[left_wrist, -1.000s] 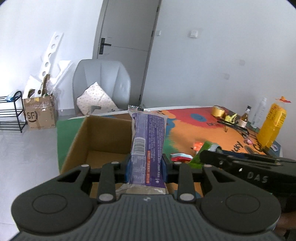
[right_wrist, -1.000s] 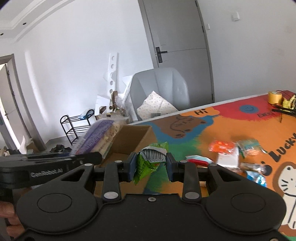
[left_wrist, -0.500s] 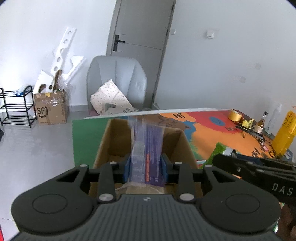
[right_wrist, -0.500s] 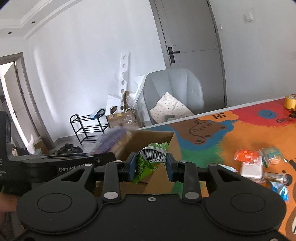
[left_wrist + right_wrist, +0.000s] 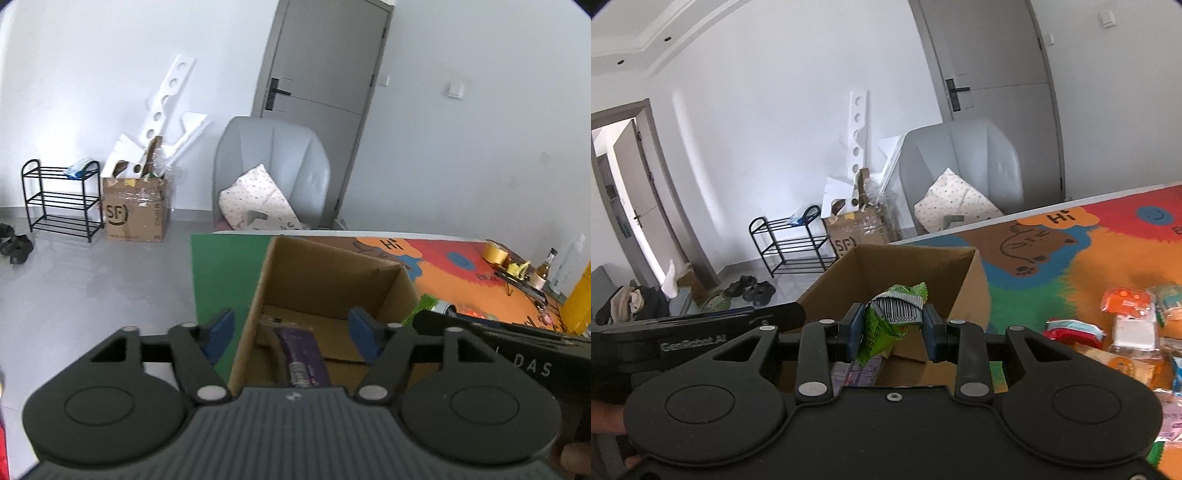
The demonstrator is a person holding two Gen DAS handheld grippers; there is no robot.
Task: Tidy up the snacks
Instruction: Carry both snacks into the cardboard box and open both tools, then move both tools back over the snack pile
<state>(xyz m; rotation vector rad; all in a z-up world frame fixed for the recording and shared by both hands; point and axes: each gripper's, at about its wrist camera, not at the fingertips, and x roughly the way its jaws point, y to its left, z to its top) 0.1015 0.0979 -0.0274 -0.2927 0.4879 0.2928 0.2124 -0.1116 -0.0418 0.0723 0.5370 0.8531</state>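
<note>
The left tool [image 5: 291,334] hangs over the box [image 5: 325,284] with its jaws spread wide and nothing between them; the purple pack [image 5: 301,352] lies on the box floor, at 6 o'clock inside it. The right tool [image 5: 892,332] grips a green packet [image 5: 890,325] above the box's near edge. More snacks [image 5: 1123,325] lie on the counter [image 5: 1089,266] at 3 o'clock.

Left tongs [image 5: 291,334]: a second ago clamped on the purple snack packet [image 5: 301,354], upright above the desk; now spread wide and holding nothing. Packet now lies on the floor of the cardboard box [image 5: 328,273]. Both views have swung left toward the box; it now fills more of the frame. Right tongs [image 5: 892,332], with the green packet [image 5: 886,326], now over the box's opening.
</note>
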